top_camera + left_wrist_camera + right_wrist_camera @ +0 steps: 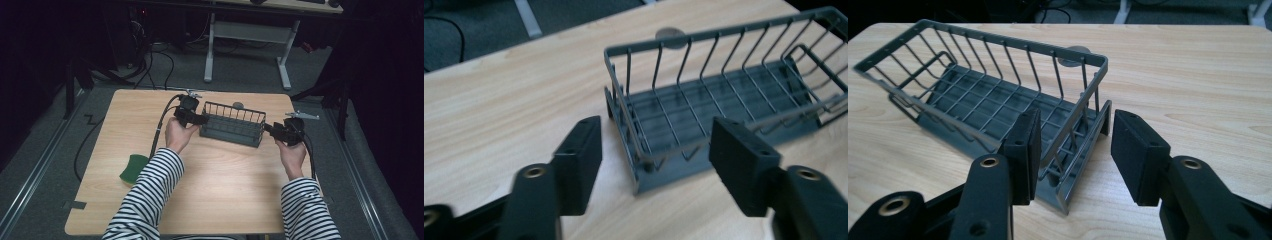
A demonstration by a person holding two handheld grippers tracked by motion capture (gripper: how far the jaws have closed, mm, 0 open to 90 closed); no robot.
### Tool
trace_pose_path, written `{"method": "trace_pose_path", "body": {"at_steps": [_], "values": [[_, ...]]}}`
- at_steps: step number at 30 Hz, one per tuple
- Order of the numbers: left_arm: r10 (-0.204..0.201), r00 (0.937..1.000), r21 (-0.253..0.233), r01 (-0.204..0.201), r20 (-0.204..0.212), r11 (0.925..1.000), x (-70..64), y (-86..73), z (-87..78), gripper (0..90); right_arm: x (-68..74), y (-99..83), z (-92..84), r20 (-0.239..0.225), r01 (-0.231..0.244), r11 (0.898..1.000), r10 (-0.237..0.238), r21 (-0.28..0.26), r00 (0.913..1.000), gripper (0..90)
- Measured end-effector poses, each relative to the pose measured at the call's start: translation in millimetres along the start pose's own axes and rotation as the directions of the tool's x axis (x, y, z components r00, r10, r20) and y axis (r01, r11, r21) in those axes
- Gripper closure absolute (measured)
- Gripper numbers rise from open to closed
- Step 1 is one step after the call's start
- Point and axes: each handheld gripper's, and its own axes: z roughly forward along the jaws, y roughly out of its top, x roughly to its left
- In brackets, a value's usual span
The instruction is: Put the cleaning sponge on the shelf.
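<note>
A person in striped sleeves holds a two-jaw gripper in each hand over a light wooden table [225,185], seen from above. At the far left, near the table's edge and well behind the left hand, lies a green sponge [132,168].

The left gripper [200,119] points rightward at the left short end of a dark grey wire rack [233,124]. In the left gripper view its jaws stand apart, with the near corner of the rack [704,115] lying between and just ahead of them. The end wall sits in the gap; neither pad presses on the wire, so the left gripper is open and grips nothing.

The rack stands upright at the middle of the table, between the two grippers, its long side running from one to the other. Behind its far rail a small round grey disc [672,36] rests on the wood.

The right gripper [272,129] points leftward at the rack's right short end. In the right gripper view the jaws are parted, straddling that end wall [1083,135]; one pad sits just inside the rack, the other outside, with a clear gap beside the wire. It too is open, holding nothing.
</note>
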Motion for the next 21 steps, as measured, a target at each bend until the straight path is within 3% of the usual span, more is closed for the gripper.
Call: {"method": "trace_pose_path", "body": {"at_steps": [2,5,14,17,21], "values": [[-0.012,0.9999,0.009,0.012,-0.009,0.9999,1.3,-0.9,4.8,46.2,0.1,2.1,3.5,0.003,-0.004,1.0,0.004,0.007,1.0,55.9],[0.002,0.9995,0.024,-0.001,-0.031,0.9997,3.3,-2.9,10.7,49.6,2.1,3.7,9.0,0.012,0.001,1.0,-0.001,0.011,0.9999,56.6],[-0.045,0.9989,0.026,0.045,0.008,0.9987,14.3,-4.1,15.2,60.9,4.1,0.3,20.3,-0.011,-0.004,0.999,0.004,0.039,0.9999,63.1],[-0.048,0.9988,0.036,0.048,-0.006,0.9982,15.0,-4.0,16.3,65.0,4.4,0.6,22.2,-0.023,-0.003,0.999,0.004,0.042,0.9997,66.3],[-0.053,0.9985,0.051,0.052,0.014,0.9974,16.1,-5.0,17.5,69.5,5.2,1.8,24.2,-0.033,0.0,0.998,0.002,0.056,0.9994,68.7]]}}
